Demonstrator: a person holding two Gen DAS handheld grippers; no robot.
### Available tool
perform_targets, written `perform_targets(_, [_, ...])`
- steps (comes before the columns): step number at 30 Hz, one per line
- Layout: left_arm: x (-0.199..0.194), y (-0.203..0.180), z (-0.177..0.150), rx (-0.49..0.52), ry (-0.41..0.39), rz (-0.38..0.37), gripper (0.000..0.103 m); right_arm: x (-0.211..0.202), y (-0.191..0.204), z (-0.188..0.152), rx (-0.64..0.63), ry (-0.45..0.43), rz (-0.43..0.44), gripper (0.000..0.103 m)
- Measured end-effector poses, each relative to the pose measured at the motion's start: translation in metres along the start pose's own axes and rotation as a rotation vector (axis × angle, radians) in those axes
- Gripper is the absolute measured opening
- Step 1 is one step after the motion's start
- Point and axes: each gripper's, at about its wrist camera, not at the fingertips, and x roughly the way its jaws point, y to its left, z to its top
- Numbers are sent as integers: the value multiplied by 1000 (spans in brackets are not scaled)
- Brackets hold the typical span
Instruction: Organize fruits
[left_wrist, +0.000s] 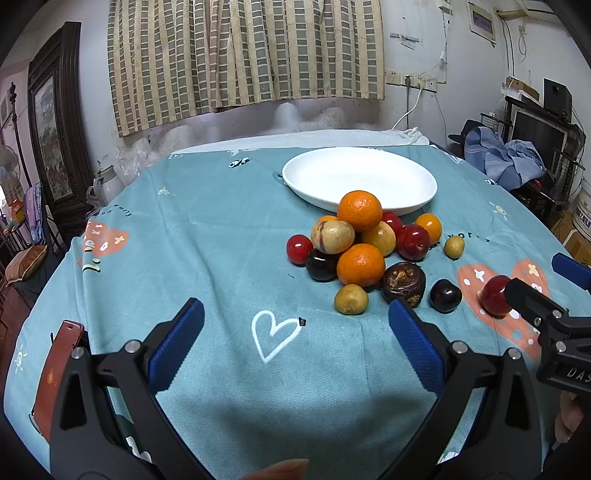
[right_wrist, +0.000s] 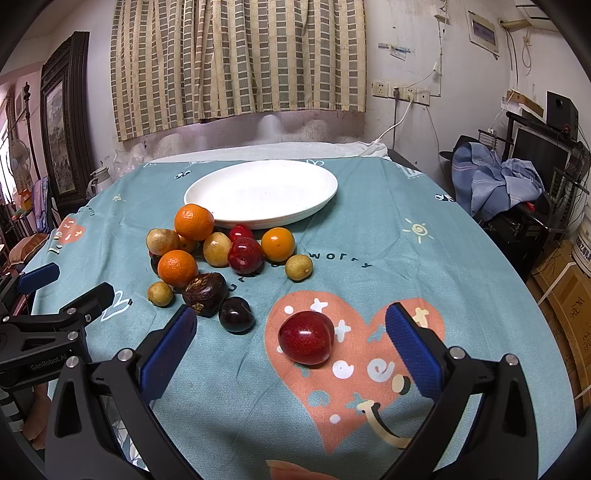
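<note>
A lone red fruit (right_wrist: 306, 342) lies on the pink heart print (right_wrist: 354, 369) of the teal cloth (right_wrist: 406, 258) covering the desk, apart from the main fruit pile. The right tongs (right_wrist: 291, 350) stand wide open around it, one blue-padded finger on each side, neither pad touching the fruit. In the left wrist view the same red fruit (left_wrist: 495, 295) appears at the right edge, partly hidden behind a black finger of the right tongs (left_wrist: 546, 284).

The pile lies just in front of a white plate (right_wrist: 314, 177), which holds nothing. It comprises two oranges (right_wrist: 194, 222), a smaller orange fruit (right_wrist: 277, 243), several yellow-brown fruits (right_wrist: 218, 249), glossy red fruits (right_wrist: 244, 255), a wrinkled dark brown fruit (right_wrist: 205, 293) and a dark purple fruit (right_wrist: 236, 315) at the near edge. One small yellow-brown fruit (right_wrist: 299, 267) sits slightly to the right of the pile; another (right_wrist: 160, 293) sits at its near left.

The left tongs (left_wrist: 295, 339) are also wide open and hold nothing; they hang over bare cloth near a white outlined heart (left_wrist: 275, 338), short of the pile. A checked curtain (right_wrist: 236, 55) hangs on the wall behind the desk.
</note>
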Motion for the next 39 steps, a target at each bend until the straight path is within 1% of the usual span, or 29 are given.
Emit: perform_targets(39, [2, -2, -2, 4, 5, 0, 101, 0, -2, -1, 2, -1, 3, 102])
